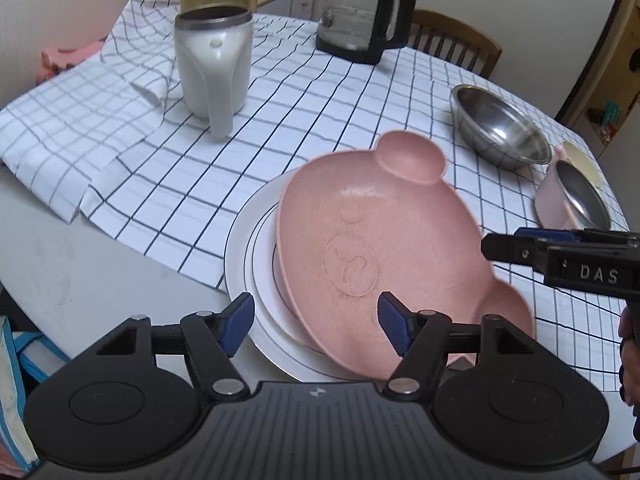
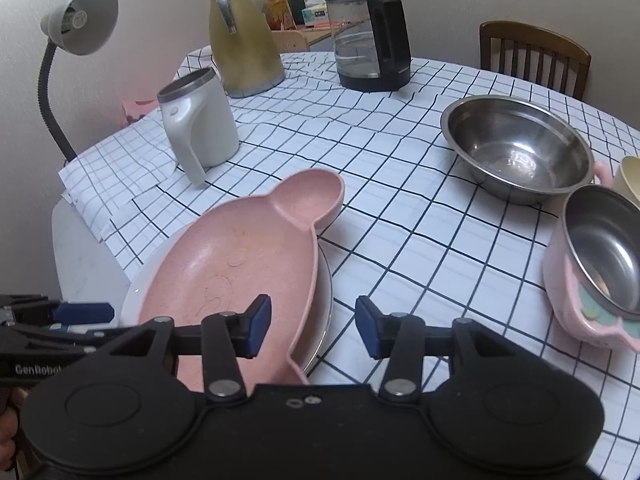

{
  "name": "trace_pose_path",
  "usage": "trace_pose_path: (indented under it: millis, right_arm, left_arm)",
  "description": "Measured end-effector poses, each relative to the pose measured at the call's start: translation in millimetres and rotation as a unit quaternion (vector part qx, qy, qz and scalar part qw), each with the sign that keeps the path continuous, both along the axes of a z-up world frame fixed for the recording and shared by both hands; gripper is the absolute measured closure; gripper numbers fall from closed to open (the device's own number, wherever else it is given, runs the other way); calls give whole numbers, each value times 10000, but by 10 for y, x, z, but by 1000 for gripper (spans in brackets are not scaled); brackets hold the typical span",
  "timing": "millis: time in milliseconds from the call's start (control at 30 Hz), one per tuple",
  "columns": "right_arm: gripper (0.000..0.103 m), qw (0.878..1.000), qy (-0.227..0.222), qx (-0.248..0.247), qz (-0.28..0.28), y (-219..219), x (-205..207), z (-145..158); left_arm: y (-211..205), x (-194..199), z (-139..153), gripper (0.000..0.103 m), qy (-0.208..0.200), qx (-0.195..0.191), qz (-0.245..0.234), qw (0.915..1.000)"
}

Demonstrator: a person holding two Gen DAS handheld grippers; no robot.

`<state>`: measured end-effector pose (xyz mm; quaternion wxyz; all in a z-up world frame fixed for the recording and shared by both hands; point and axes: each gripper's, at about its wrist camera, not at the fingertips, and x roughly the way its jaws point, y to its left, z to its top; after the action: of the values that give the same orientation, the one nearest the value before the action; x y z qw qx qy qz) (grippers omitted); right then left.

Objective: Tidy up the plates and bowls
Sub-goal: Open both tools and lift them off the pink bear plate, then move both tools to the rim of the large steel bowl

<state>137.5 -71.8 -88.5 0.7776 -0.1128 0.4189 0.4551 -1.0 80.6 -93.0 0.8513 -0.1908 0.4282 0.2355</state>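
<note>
A pink bear-shaped plate (image 1: 384, 248) lies tilted on a white gold-rimmed plate (image 1: 248, 256) near the table's front edge; both also show in the right wrist view, the pink plate (image 2: 240, 264) on the white plate (image 2: 326, 300). My left gripper (image 1: 316, 326) is open, its jaws either side of the plates' near rim, holding nothing. My right gripper (image 2: 313, 326) is open and empty, just right of the pink plate's near ear; it also shows in the left wrist view (image 1: 520, 246). A steel bowl (image 2: 516, 148) and a pink steel-lined bowl (image 2: 600, 264) sit to the right.
A checked cloth (image 2: 400, 200) covers the round table. A white mug (image 2: 200, 124), a yellow jug (image 2: 244, 40) and a black kettle (image 2: 370, 40) stand at the back. A desk lamp (image 2: 76, 20) is at the left, a wooden chair (image 2: 534, 54) behind, a cream cup (image 2: 628, 178) at far right.
</note>
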Motion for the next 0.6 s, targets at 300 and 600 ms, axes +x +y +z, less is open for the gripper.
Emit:
trace_pose_path:
  millis: [300, 600]
  right_arm:
    - [38, 9995, -93, 293, -96, -214, -222, 275]
    - [17, 9974, -394, 552, -231, -464, -473, 570]
  left_arm:
    - [-169, -19, 258, 36, -294, 237, -345, 9987]
    - [-366, -71, 517, 31, -617, 422, -719, 9946]
